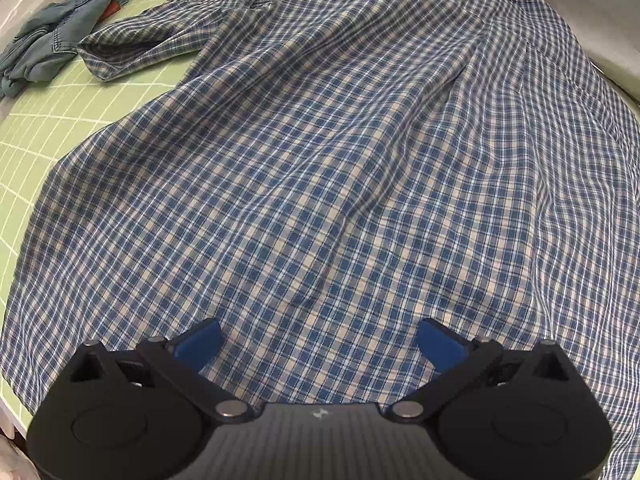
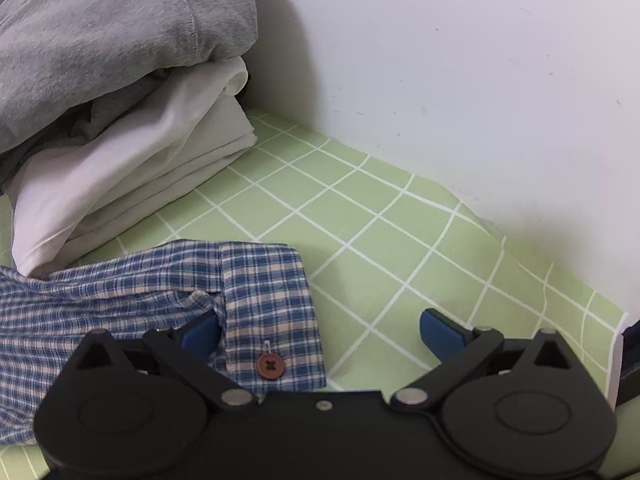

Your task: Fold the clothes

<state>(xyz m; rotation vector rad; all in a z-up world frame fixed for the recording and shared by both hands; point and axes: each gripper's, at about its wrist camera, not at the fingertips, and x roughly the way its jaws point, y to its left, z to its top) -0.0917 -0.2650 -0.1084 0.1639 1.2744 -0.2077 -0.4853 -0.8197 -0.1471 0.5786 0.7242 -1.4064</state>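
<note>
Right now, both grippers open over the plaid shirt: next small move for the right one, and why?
Probably close the right gripper on the sleeve cuff. Its jaws stand open, the cuff with the brown button lies between them beside the left pad, nothing is gripped. The left gripper hovers open over the shirt body.

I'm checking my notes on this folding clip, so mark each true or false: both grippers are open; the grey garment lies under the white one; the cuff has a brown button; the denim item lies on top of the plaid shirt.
1. Both grippers are open. True: the left gripper and the right gripper both stand wide open, holding nothing.
2. The grey garment lies under the white garment. False: the grey is on top.
3. The cuff has a brown button. True.
4. The denim item lies on the plaid shirt. False: it lies beside it on the green mat.
</note>
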